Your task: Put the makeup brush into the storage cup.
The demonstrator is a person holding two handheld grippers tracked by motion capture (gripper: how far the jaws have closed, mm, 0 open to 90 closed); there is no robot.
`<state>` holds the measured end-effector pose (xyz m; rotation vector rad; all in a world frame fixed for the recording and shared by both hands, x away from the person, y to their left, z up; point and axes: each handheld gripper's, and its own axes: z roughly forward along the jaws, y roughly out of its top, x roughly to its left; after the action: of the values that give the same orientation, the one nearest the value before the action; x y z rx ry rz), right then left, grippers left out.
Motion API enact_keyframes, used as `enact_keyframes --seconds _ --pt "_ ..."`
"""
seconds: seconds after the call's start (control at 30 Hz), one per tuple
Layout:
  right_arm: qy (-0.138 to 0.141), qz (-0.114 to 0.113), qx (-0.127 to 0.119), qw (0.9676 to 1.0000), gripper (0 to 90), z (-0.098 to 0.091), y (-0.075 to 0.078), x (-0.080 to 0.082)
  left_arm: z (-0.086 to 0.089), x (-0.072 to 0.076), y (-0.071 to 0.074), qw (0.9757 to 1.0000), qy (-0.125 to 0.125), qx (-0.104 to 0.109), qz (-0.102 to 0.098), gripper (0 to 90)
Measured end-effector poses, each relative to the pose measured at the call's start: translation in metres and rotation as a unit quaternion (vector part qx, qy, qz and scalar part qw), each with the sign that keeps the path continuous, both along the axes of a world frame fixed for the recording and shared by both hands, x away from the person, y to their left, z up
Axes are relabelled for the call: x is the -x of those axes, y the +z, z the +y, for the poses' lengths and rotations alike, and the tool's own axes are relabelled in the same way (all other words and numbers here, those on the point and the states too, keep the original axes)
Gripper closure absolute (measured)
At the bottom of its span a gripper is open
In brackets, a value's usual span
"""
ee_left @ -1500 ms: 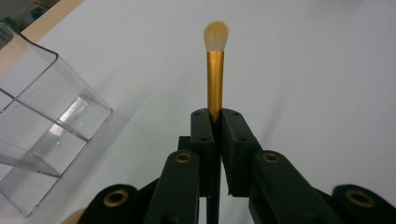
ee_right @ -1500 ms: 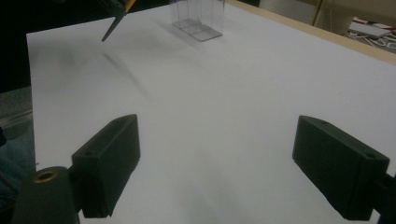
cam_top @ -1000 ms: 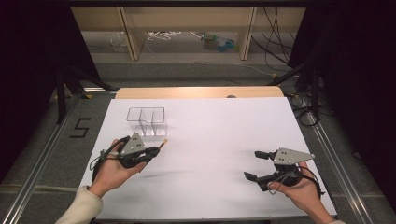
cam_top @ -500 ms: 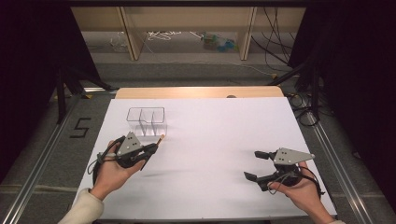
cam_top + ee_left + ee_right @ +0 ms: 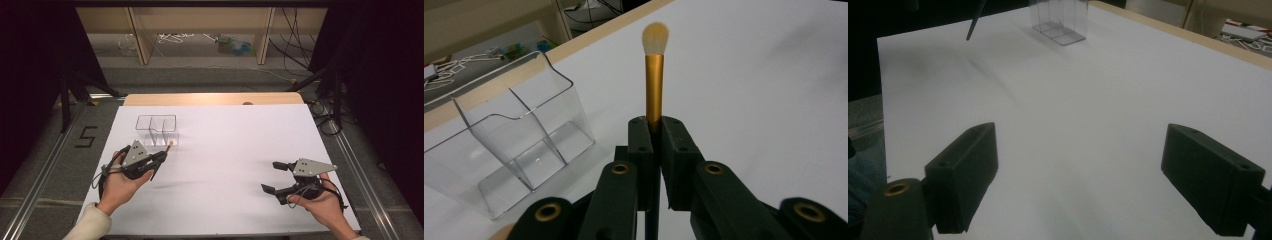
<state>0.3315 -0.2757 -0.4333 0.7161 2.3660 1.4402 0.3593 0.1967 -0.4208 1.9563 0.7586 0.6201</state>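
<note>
We see the left hand-held gripper (image 5: 654,137) clamped on a gold-handled makeup brush (image 5: 654,85) near the desk's (image 5: 240,150) left edge, just beside the clear organizer (image 5: 519,145), while the right hand-held gripper (image 5: 1078,180) gapes wide by the near right corner.

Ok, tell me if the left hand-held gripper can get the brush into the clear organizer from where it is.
Probably yes. The left hand-held gripper is shut on the makeup brush, the clear organizer stands just beyond its tip with its top open, and nothing lies between them on the white table.
</note>
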Motion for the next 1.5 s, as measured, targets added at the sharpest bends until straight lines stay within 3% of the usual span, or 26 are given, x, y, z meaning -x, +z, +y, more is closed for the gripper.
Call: enact_keyframes --seconds 0.33,0.37,0.9,1.5 --pt "0.002 -0.003 -0.008 1.0000 15.8 0.0007 -0.0014 -0.0009 0.0017 -0.0002 0.0012 0.9998 0.006 0.016 -0.010 83.3" --pt "0.002 -0.003 -0.008 1.0000 15.9 0.0007 -0.0013 -0.0009 0.0012 0.0001 0.0006 0.9996 0.010 0.025 -0.007 83.3" --pt "0.003 -0.001 -0.008 1.0000 15.9 0.0008 -0.0012 -0.0005 0.0041 0.0000 0.0030 0.9989 0.022 0.032 -0.024 83.4" --pt "0.003 -0.002 -0.009 0.9999 15.8 0.0007 -0.0013 -0.0007 0.0075 -0.0010 0.0039 0.9978 0.036 0.048 -0.028 83.3"
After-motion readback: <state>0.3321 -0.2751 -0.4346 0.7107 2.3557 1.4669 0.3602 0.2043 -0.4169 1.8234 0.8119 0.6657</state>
